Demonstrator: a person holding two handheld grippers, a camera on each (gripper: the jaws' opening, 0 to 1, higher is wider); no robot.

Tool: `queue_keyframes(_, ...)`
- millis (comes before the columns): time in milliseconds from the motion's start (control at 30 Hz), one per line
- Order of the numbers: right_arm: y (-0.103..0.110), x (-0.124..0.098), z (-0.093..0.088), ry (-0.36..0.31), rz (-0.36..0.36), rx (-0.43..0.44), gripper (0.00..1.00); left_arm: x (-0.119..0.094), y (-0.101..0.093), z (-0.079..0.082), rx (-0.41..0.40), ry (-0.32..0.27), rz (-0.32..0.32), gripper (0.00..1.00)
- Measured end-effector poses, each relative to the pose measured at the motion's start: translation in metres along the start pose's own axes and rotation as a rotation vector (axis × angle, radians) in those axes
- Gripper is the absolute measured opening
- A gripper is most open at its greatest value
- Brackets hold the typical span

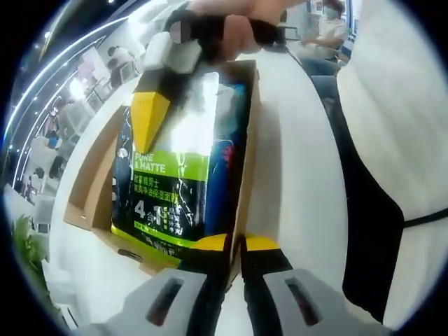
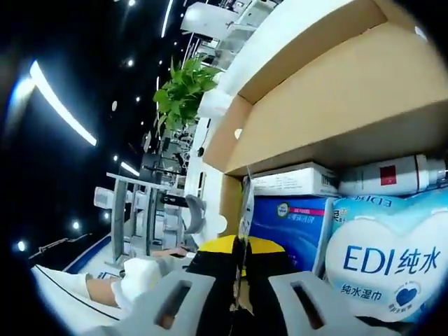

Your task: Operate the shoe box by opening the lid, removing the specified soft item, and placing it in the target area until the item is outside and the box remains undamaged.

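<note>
Both claws pinching at the shoe box (image 1: 241,140)

Left claw (image 1: 236,246) nips its wall at 6 o'clock; right claw (image 2: 242,246) grips the black pouch's (image 1: 178,189) edge.

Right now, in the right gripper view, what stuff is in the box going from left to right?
Right gripper pinching a thin pack edge → blue pack → white EDI wipes pack. Behind them: white carton → white bottle.

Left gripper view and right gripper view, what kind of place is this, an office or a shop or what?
Probably an open office or lab hall: people sit at desks far off, long ceiling light strips run overhead, a potted plant stands by, and the cardboard box rests on a white table.
</note>
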State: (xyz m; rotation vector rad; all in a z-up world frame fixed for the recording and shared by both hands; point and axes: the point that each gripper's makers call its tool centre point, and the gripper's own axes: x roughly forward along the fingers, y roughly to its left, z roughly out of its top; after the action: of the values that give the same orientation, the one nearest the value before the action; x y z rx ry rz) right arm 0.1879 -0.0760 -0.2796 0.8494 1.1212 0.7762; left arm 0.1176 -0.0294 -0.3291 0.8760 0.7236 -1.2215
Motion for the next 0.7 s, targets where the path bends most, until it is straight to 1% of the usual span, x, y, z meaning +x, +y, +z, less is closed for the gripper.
queue_keyframes(67,0.000,0.000,-0.001,-0.002,-0.003,-0.019,0.01,0.000,0.000,0.000,0.000,-0.002,0.000,0.06)
queue_keyframes(100,0.004,0.001,-0.002,-0.005,0.010,-0.025,0.00,0.000,0.000,0.000,0.001,-0.002,-0.001,0.06)
queue_keyframes(267,0.011,0.002,0.000,-0.013,0.028,0.000,0.00,0.000,0.000,0.001,0.005,-0.009,0.000,0.06)
queue_keyframes(333,0.014,-0.001,0.000,-0.015,0.025,-0.012,0.00,0.000,0.000,0.001,0.009,-0.007,-0.003,0.06)
queue_keyframes(433,0.021,-0.009,0.000,-0.018,0.050,-0.032,0.00,0.000,0.000,0.001,0.009,-0.008,-0.001,0.06)
queue_keyframes(533,0.025,-0.025,0.006,-0.044,0.072,-0.032,0.00,0.000,0.000,0.001,0.006,-0.009,0.001,0.06)
queue_keyframes(700,0.026,-0.041,0.009,-0.065,0.064,-0.041,0.00,0.000,0.000,0.000,0.013,-0.014,0.005,0.06)
